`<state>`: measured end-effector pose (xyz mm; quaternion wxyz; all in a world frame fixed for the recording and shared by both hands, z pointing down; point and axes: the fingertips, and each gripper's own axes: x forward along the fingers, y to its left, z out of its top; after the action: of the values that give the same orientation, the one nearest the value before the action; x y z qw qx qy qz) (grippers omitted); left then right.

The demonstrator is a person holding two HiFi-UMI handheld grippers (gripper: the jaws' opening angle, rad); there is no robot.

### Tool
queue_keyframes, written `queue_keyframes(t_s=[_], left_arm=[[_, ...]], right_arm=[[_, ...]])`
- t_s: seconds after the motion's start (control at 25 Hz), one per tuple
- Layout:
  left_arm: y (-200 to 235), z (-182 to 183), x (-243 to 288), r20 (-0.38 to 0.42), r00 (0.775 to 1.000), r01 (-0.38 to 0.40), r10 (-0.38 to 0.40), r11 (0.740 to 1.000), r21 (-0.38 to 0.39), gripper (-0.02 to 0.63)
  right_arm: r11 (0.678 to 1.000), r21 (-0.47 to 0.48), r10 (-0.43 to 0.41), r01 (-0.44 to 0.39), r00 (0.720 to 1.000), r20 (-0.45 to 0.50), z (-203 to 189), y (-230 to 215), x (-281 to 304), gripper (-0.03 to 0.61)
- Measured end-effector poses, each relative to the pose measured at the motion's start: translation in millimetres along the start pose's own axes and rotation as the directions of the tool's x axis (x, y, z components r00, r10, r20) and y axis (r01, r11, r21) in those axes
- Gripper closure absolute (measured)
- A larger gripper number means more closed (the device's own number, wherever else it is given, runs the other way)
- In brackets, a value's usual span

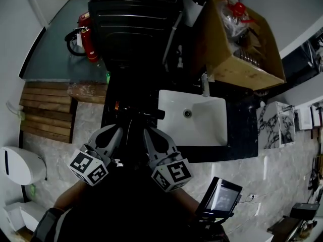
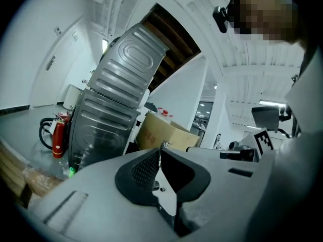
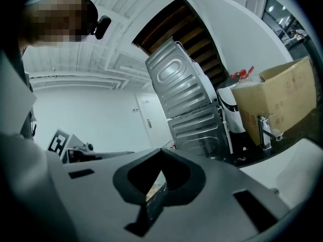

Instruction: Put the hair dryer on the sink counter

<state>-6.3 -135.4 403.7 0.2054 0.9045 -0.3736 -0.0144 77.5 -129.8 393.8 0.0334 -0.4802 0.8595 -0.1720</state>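
I cannot make out a hair dryer with certainty. In the head view a dark shape with a short black bar [image 1: 145, 114] lies on the black sink counter [image 1: 242, 130], just ahead of both grippers and left of the white sink [image 1: 212, 127]. My left gripper [image 1: 121, 129] and right gripper [image 1: 146, 131] are held close together, pointing at that spot. In the left gripper view the left gripper [image 2: 160, 147] has its pads pressed together with nothing between them. The right gripper [image 3: 162, 153] also shows its tips meeting, empty.
A faucet [image 1: 205, 84] stands behind the sink. An open cardboard box [image 1: 242, 44] sits at the back right. A tall black ribbed appliance [image 1: 133, 19] stands behind the counter, with a red fire extinguisher [image 1: 88, 39] to its left. A wooden pallet [image 1: 45, 110] lies on the floor at left.
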Motion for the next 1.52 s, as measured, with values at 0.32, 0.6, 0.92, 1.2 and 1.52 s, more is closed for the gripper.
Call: queue_keyframes(t_s=[0.32,0.6,0.92,1.2,1.52], left_arm=[[-8,2,-3,0.025,1.0,0.019,-0.019,1.0,0.016,0.598],[-7,3,-2,0.028,0.999,0.016,-0.016,1.0,0.021,0.598],[-6,1,1,0.023,1.0,0.019,-0.019,1.0,0.019,0.598],[-5,-2,2,0.014,1.0,0.02,-0.021,1.0,0.022,0.598],[-2,-4,4,0.008,1.0,0.023,-0.023,0.999,0.023,0.598]], right_arm=[[0.998,-0.05,0.049,-0.047,0.998,0.031,4,16,-3,0.583],[0.997,-0.058,0.061,-0.059,0.998,0.034,5,18,-1,0.583],[0.998,-0.052,0.043,-0.041,0.999,0.034,3,12,-1,0.583],[0.999,-0.039,0.04,-0.039,0.998,0.038,2,12,0,0.583],[0.999,-0.039,0.039,-0.038,0.999,0.033,-1,12,4,0.583]])
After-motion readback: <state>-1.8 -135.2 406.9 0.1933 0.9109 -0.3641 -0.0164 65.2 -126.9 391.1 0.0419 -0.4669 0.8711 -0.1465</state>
